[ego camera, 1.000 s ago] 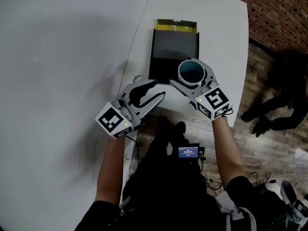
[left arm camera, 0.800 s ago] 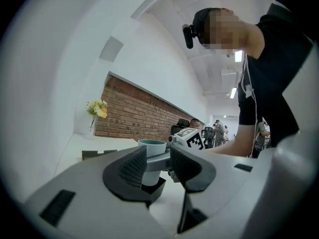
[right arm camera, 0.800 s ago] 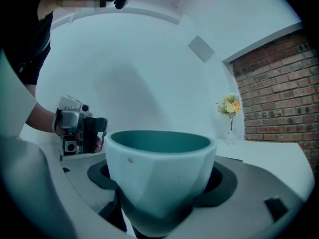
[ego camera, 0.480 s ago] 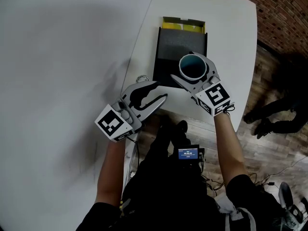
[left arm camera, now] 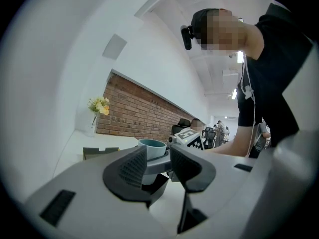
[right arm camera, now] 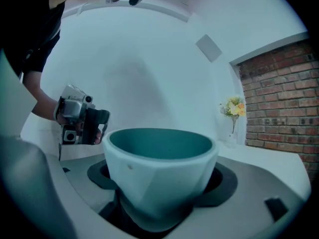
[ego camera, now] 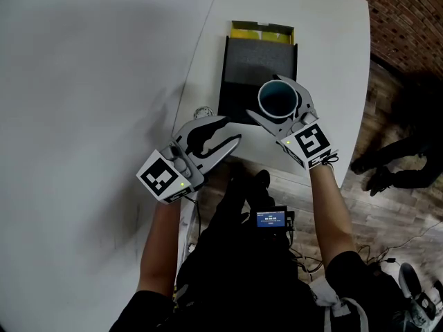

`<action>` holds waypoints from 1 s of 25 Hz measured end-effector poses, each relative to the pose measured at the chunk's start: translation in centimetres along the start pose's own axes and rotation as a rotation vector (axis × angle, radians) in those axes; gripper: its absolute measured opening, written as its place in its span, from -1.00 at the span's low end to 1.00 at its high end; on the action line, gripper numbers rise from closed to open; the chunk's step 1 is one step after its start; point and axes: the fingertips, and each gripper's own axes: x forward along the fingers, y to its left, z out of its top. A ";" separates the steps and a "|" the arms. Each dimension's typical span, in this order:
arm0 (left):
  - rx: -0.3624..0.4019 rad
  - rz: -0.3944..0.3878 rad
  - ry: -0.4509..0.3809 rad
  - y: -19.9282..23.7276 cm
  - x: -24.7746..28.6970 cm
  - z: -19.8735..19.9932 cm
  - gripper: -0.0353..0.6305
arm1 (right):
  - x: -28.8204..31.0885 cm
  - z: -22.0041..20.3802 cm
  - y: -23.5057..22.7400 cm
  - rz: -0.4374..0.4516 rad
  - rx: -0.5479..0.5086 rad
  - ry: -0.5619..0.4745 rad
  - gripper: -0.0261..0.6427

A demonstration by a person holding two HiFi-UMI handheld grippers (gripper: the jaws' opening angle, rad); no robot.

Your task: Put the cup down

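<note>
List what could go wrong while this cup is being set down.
1. The right gripper holds the cup upright, seemingly above the near right corner of the dark box. Lowered straight down, its base might land on the rim and tip.
2. The strip of table between the box and the near edge looks narrow, so a cup set there could end up close to the drop.
3. The left gripper is open and empty close by, and a stray move could knock the cup.
</note>
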 end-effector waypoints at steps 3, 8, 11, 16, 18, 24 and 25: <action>-0.004 0.001 -0.002 0.0 0.0 0.0 -0.46 | -0.2 -0.3 0.5 0.000 -0.047 0.009 0.31; -0.001 0.009 0.010 0.1 -0.1 -0.2 -0.46 | -0.4 -0.4 0.8 -0.004 -0.069 0.006 0.31; -0.001 -0.002 -0.027 -0.2 -0.1 0.5 -0.46 | -0.5 -0.3 0.8 -0.012 -0.054 -0.002 0.31; 0.003 0.018 -0.002 0.0 -0.2 0.5 -0.46 | -0.4 0.0 0.3 -0.016 0.001 -0.024 0.31; -0.001 0.014 0.000 -0.1 -0.2 0.4 -0.46 | -0.4 0.0 0.1 -0.020 0.018 -0.031 0.31; 0.007 0.008 -0.002 -0.2 -0.4 0.0 -0.46 | -0.5 -0.6 0.0 -0.032 0.030 -0.022 0.35; 0.008 0.007 -0.003 -0.2 -0.5 0.1 -0.46 | -0.5 -0.7 0.1 -0.030 0.031 -0.019 0.38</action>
